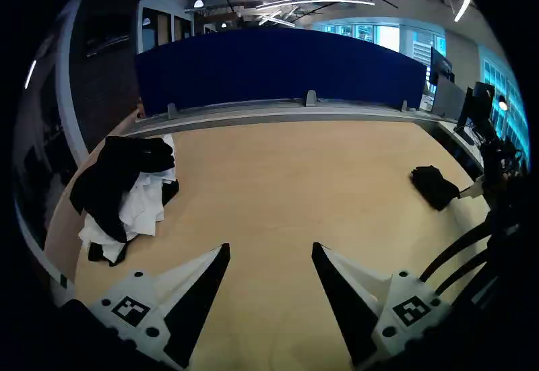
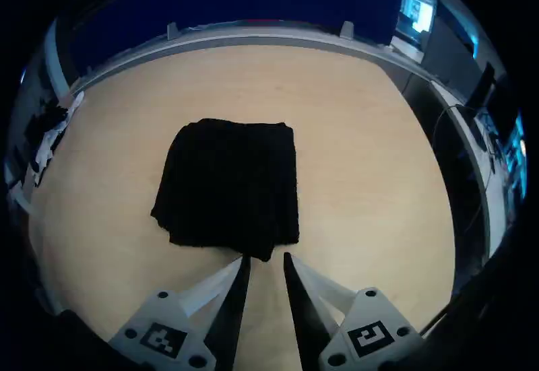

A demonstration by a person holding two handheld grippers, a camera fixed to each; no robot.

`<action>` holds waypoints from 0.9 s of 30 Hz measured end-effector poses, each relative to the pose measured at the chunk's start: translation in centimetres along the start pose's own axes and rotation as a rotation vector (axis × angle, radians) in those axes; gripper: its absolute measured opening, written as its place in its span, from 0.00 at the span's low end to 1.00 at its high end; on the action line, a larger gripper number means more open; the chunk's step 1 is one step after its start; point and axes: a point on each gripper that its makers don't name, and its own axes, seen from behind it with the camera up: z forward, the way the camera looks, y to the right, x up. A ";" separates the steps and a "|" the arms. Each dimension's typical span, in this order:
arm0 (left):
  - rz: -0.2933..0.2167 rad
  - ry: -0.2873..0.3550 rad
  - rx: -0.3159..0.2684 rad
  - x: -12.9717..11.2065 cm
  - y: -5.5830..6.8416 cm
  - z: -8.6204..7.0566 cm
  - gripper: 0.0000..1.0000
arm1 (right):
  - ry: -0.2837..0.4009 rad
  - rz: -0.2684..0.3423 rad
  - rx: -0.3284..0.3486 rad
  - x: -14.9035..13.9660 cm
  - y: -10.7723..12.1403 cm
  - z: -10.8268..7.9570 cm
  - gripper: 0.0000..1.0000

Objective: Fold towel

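Observation:
A black towel (image 2: 229,182) lies folded into a flat rectangle on the light wooden table (image 2: 364,169). My right gripper (image 2: 266,258) stands at the towel's near edge. Its fingers are a narrow gap apart, with the tips just touching the cloth and bare table showing between them. In the left gripper view the same towel (image 1: 434,186) is a small dark bundle at the far right, with the right gripper's white finger (image 1: 471,190) against it. My left gripper (image 1: 269,248) hovers wide open over bare table (image 1: 290,176), holding nothing.
A loose heap of black and white towels (image 1: 128,192) sits at the table's left side, also seen as a towel heap (image 2: 47,135). A blue partition (image 1: 276,68) runs along the far edge. Monitors and cables (image 1: 471,108) stand at the right.

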 end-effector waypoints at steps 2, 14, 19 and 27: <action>0.001 0.001 -0.002 0.1 0.0 0.0 0.90 | -0.001 0.000 0.001 0.1 0.1 -0.1 0.37; -0.004 0.005 0.004 0.2 -0.1 -0.2 0.90 | 0.073 -0.041 0.001 3.1 0.8 -2.1 0.64; 0.003 0.001 0.006 0.1 0.0 0.0 0.90 | 0.109 -0.058 0.023 5.7 0.6 -1.3 0.66; 0.005 -0.014 0.017 -0.2 0.1 0.1 0.90 | 0.107 -0.092 0.034 9.1 1.0 2.7 0.65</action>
